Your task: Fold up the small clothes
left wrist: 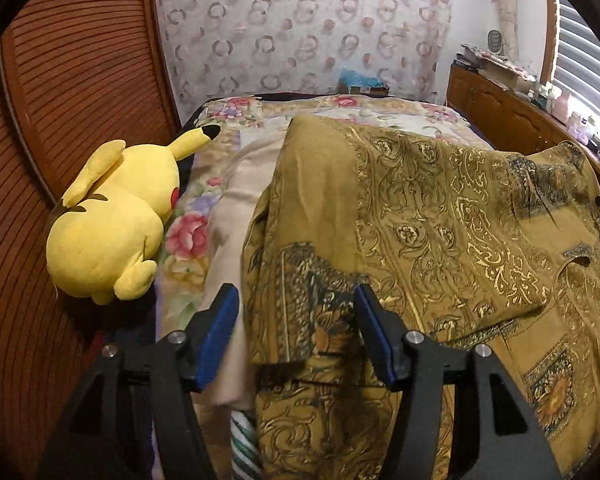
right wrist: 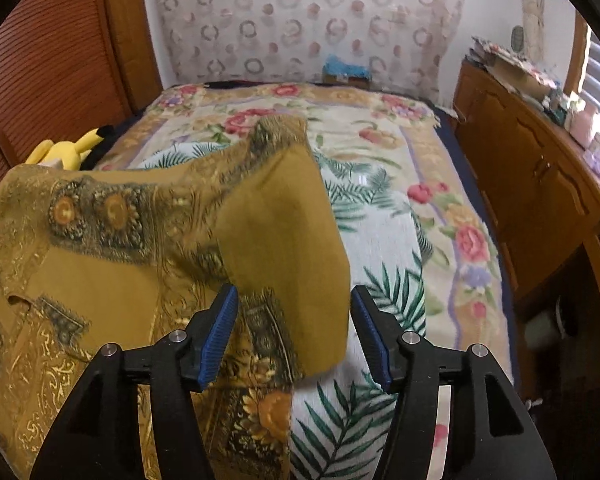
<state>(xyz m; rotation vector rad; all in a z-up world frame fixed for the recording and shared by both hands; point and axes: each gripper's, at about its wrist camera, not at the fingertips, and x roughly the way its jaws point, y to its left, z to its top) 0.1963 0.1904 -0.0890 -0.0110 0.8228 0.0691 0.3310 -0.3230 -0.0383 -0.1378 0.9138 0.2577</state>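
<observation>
Low in both frames, my left claw and right claw stand spread, pinching nothing, so the mustard patterned garment drapes loose over the floral bed, ready for folding.

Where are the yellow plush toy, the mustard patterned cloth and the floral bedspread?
yellow plush toy [left wrist: 112,224], left wrist view, on its body.
mustard patterned cloth [right wrist: 284,216], right wrist view, on its plain folded-over flap.
floral bedspread [right wrist: 464,240], right wrist view, on a pink rose.
</observation>
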